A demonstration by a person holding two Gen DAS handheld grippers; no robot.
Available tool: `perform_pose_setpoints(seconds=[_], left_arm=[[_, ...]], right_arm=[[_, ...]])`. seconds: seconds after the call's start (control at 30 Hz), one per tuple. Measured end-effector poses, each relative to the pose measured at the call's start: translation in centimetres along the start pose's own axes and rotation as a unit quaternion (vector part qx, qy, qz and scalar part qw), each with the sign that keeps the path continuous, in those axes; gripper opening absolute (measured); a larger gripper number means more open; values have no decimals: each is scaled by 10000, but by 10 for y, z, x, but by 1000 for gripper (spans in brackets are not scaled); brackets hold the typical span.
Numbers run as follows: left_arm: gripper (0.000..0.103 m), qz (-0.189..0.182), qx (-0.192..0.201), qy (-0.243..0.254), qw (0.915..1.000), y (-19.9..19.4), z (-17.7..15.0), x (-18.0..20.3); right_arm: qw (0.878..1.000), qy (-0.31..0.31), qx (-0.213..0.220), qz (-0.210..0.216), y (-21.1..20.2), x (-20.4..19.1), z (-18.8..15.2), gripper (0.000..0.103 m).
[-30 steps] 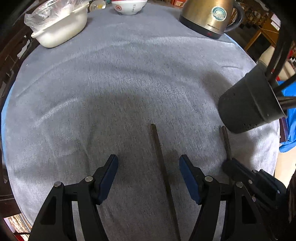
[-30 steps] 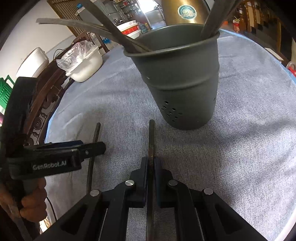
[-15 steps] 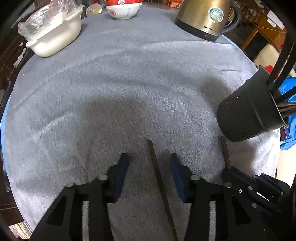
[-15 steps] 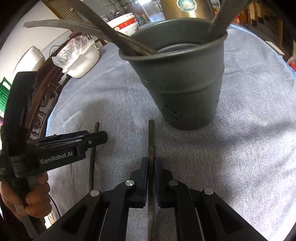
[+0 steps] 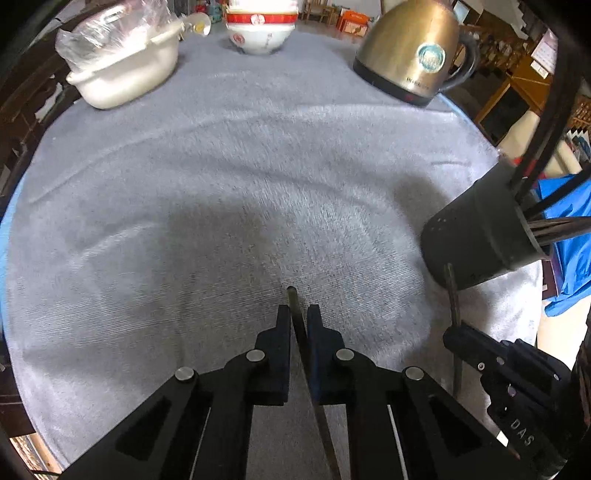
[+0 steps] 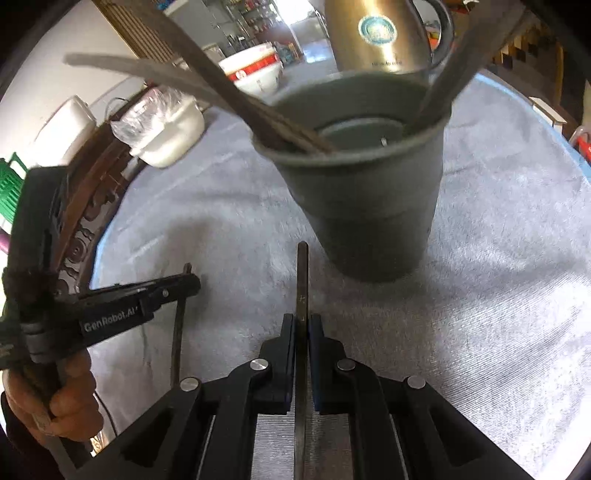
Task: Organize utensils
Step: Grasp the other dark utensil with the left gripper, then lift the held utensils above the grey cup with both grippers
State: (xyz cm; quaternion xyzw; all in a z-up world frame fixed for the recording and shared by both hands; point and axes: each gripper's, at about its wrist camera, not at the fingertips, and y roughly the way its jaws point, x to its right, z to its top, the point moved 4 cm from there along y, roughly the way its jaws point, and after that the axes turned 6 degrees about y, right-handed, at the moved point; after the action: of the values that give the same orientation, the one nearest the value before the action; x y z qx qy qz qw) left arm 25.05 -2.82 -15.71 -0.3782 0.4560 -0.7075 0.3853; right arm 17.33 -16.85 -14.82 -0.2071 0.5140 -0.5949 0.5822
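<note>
Left gripper point(image 5: 298, 317): jaws closed on a dark chopstick point(image 5: 295, 306), whose tip projects a little past the pads toward 12 o'clock and whose shaft runs back between the arms toward 6 o'clock. The same tool appears in the right wrist view point(image 6: 184, 286) at 9 o'clock, held by a bare hand point(image 6: 62, 402), with its chopstick hanging below it.

Right gripper point(image 6: 303, 325): jaws closed on a second chopstick point(image 6: 303, 273), which points to 12 o'clock and ends just short of the utensil holder point(image 6: 369, 206). In the left wrist view this gripper point(image 5: 458, 336) sits at 4 o'clock, its chopstick point(image 5: 451, 288) crossing in front of the holder's base point(image 5: 476, 236).

Utensil holder: a dark grey cup standing upright on the grey tablecloth point(image 5: 221, 192), with several long dark utensils point(image 6: 221, 85) leaning out over its rim.

Far edge of the table, left wrist view: white covered dish point(image 5: 122, 70) at 10 o'clock, red-rimmed bowl point(image 5: 258, 29) at 12 o'clock, brass-coloured kettle point(image 5: 413, 55) at 1 o'clock. All stand well apart from the grippers.
</note>
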Motion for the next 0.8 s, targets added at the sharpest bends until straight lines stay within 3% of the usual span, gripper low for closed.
perform_pose_setpoints(seconds=[0.43,0.8], left_arm=[[6,-23,1050,220,9942,-105,0,16],[6,-27,1882,503,9808,-191,-6,44]], right_arm=[[9936,-202,892,661,-59,-27,10,8],[9803,-349,1667,1001,-115,-39,13,8]])
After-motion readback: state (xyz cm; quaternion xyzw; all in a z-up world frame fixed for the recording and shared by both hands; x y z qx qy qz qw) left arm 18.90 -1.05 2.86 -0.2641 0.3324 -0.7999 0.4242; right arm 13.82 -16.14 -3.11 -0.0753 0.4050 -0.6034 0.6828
